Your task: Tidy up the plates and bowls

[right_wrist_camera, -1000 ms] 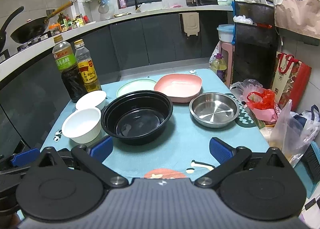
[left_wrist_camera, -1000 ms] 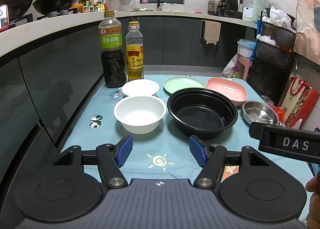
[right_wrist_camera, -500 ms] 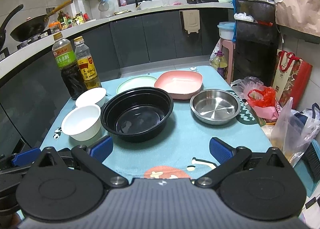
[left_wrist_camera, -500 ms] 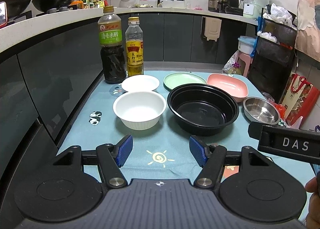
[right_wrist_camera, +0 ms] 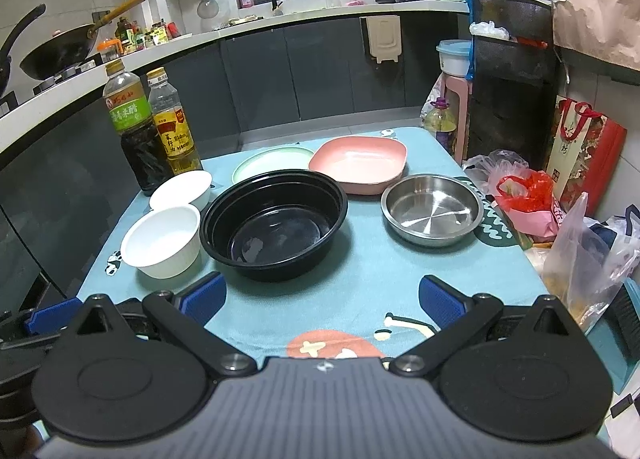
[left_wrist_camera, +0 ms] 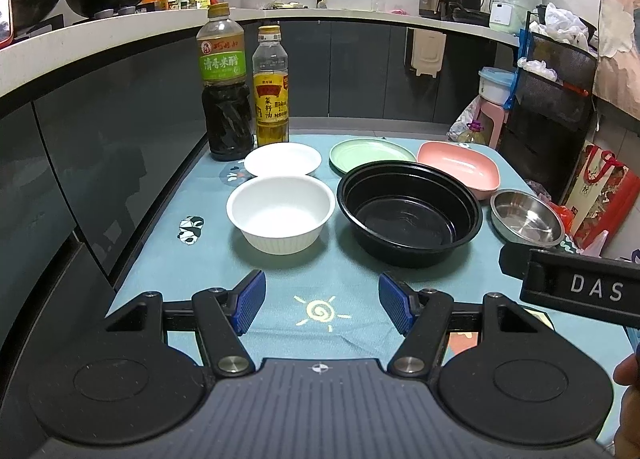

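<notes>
Both hand-held grippers, left hand-held gripper (left_wrist_camera: pixel 322 301) and right hand-held gripper (right_wrist_camera: pixel 322 301), hang spread and empty; reaching mid-frame could knock the light round white plastic bowl (left_wrist_camera: pixel 280 213) into the tall dark vinegar bottle (left_wrist_camera: pixel 226 87), upper left.

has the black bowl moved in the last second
No. The black bowl keeps its place beside the white bowl and steel bowl; only the cameras shifted slightly.

On the worktop (left_wrist_camera: pixel 352 287), the ribbed bowl (left_wrist_camera: pixel 280 215) sits left of the big round bowl (left_wrist_camera: pixel 408 213); the small plate (left_wrist_camera: pixel 283 159) and two bottles (left_wrist_camera: pixel 244 91) stand behind it, the metal dish (left_wrist_camera: pixel 526 217) far right.
</notes>
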A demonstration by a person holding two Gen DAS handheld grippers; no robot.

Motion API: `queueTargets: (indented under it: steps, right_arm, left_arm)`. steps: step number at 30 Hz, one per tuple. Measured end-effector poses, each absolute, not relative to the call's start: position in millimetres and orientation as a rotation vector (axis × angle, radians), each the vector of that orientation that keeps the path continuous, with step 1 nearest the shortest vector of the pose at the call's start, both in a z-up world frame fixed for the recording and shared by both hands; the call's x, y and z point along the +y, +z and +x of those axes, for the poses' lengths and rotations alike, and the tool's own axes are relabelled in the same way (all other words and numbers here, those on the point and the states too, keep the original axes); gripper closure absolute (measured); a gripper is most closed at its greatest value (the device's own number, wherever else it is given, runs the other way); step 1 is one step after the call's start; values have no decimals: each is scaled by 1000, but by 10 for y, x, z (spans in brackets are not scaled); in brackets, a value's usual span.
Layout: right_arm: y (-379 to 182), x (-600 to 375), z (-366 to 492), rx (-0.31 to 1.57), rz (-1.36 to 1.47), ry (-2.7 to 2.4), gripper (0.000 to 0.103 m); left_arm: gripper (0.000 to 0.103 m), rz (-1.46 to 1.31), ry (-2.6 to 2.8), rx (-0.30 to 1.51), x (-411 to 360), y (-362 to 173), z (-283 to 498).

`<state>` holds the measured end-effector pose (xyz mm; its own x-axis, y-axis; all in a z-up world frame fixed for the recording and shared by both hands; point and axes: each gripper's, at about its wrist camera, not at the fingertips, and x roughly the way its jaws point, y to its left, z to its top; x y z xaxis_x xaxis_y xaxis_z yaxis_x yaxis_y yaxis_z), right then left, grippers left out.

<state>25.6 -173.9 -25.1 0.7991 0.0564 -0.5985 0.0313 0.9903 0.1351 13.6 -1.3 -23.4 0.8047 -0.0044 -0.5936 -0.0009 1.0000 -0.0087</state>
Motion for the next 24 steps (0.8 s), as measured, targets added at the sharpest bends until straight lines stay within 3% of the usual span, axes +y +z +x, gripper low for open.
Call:
queueTargets:
  steps: [24]
  right_arm:
    - [-374,-1775,333,700,167,6,57]
  left_arm:
    - [43,-16,-2,685,-3,-347,208]
